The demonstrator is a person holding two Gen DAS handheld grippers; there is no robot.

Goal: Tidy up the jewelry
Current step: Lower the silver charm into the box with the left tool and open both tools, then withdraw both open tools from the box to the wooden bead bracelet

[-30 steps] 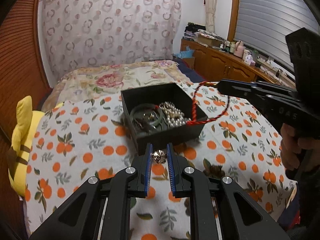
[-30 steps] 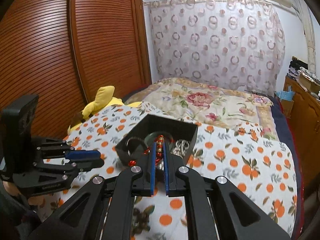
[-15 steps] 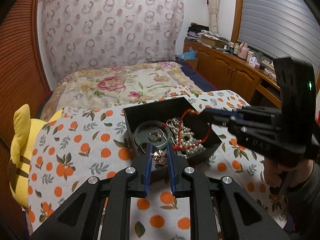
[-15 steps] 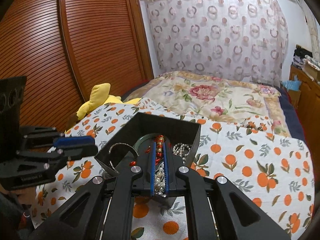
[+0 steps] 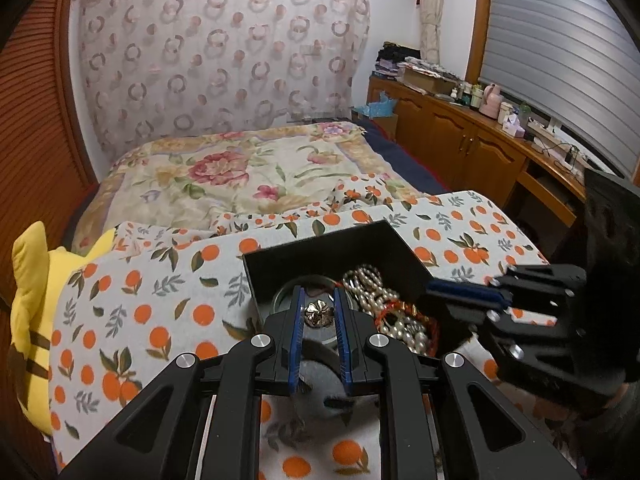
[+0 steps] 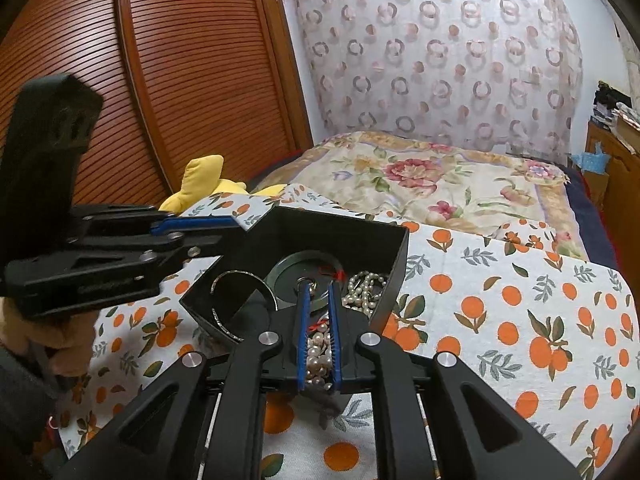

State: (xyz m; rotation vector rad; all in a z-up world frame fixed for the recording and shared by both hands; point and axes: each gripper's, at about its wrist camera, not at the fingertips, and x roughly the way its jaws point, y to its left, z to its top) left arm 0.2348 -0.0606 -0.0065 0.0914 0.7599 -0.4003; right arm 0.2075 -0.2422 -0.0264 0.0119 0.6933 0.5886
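A black open box [image 5: 320,250] [image 6: 340,228] sits on the orange-print cloth. It holds a pearl necklace [image 5: 384,300] [image 6: 362,286], a dark green bangle [image 6: 308,264], a silver bangle [image 6: 236,280] and the red cord bracelet [image 5: 394,306] [image 6: 334,274]. My left gripper [image 5: 318,300] is shut on a small gold flower brooch [image 5: 318,314] and holds it over the box's near edge. My right gripper [image 6: 318,286] is open over the box, with nothing between its fingers.
A yellow plush toy [image 5: 32,300] [image 6: 204,184] lies at the cloth's left edge. A floral bedspread [image 5: 240,176] lies behind the box. A wooden cabinet [image 5: 460,140] with clutter runs along the right, and slatted wardrobe doors [image 6: 180,80] stand to the left.
My right gripper carried the red cord bracelet into the box, opened and let it go. My left gripper moved forward with the brooch until it is over the box.
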